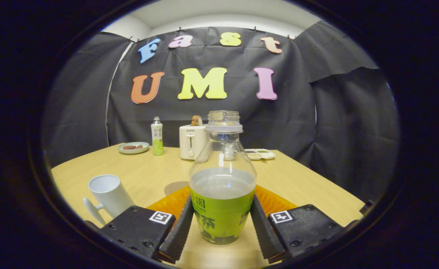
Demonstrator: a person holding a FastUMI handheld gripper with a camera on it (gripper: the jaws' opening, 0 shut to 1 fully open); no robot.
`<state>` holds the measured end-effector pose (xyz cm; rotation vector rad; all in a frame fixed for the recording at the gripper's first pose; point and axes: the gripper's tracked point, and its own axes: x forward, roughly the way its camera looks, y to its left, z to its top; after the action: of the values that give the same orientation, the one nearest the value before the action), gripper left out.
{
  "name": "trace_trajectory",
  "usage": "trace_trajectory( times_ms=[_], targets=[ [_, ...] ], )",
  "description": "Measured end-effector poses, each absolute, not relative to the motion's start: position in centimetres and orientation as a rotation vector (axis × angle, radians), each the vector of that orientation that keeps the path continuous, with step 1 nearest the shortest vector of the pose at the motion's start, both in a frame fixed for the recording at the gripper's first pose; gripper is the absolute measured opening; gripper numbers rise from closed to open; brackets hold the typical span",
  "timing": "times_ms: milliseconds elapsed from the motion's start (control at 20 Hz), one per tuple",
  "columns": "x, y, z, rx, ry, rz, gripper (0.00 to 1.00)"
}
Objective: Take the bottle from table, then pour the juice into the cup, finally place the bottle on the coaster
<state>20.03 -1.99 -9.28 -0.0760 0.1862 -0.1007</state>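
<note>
The bottle (pixel 222 186) is seen between the two fingers of the hand-held gripper (pixel 222 229), upright, with its cap off and its open mouth at the top. Both fingers are pressed against the green label on the bottle's lower part, one on each side, so the hand-held gripper is clamped on the bottle. Pale liquid is seen in the bottle up to just above the label, and the clear shoulder and neck above it are empty. Whether the bottle's base is touching the bench (pixel 141 172) or is held slightly above it cannot be told.

An orange ribbed coaster (pixel 171 201) is seen lying flat on the bench just behind the bottle, its edges showing on both sides of it past the fingers. A white cup (pixel 109 194) with a handle is seen to the left of the fingers, near the coaster but apart from it, tilted in the view with its open mouth facing up.

Well beyond the bottle, at the far edge of the bench, a small plate (pixel 133 147) with dark food, a second bottle (pixel 157 136) with a cap on, a white toaster (pixel 192 141) and a divided tray (pixel 260 153) of food are lined up.
</note>
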Motion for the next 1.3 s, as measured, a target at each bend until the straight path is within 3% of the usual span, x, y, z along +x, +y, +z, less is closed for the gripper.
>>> trace_trajectory(
  times_ms=[500,1300],
  targets=[
    [17.6,-1.4,-6.1,-0.384,0.273,-0.112,0.82],
    [16.1,1.2,0.1,-0.952,0.147,-0.231,0.82]
  ],
)
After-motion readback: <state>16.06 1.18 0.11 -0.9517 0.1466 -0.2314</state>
